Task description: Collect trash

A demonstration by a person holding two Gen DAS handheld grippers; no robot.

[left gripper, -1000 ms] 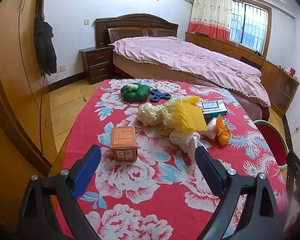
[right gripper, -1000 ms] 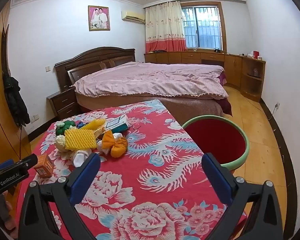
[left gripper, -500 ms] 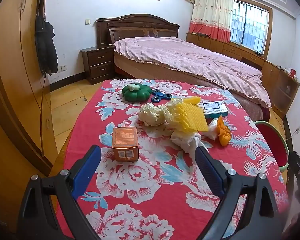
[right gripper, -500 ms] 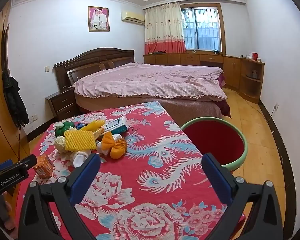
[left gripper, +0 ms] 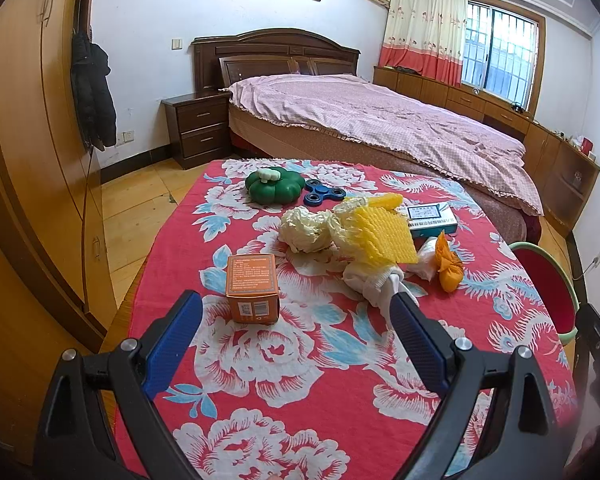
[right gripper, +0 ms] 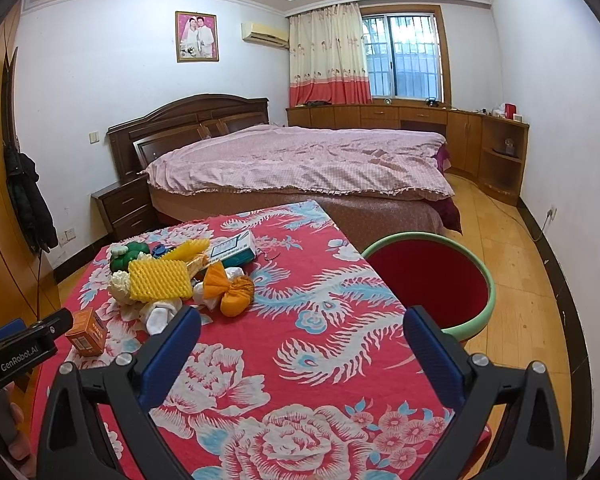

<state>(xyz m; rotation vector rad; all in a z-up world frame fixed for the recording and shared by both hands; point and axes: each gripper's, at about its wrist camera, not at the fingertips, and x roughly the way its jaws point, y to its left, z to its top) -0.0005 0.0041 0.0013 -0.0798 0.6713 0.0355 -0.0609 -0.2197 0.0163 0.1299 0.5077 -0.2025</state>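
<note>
A pile of trash lies mid-table: yellow foam netting (left gripper: 384, 236) (right gripper: 160, 280), crumpled cream paper (left gripper: 306, 228), white wads (left gripper: 374, 280) and an orange crumpled wrapper (left gripper: 449, 266) (right gripper: 232, 290). An orange carton (left gripper: 253, 286) (right gripper: 87, 330) stands nearer. A red bin with a green rim (right gripper: 432, 280) (left gripper: 544, 276) stands by the table's right edge. My left gripper (left gripper: 296, 324) is open and empty, just short of the carton. My right gripper (right gripper: 300, 340) is open and empty above the tablecloth, between pile and bin.
A green pumpkin-shaped object (left gripper: 275, 186), a blue fidget spinner (left gripper: 324, 194) and a teal-and-white box (left gripper: 430, 220) lie at the far side of the red floral table (right gripper: 308, 320). A bed (right gripper: 300, 164) stands behind, a wardrobe (left gripper: 32, 152) to the left.
The left gripper has moved slightly forward toward the carton and pile. The right view has barely shifted. Both grippers stay open.
</note>
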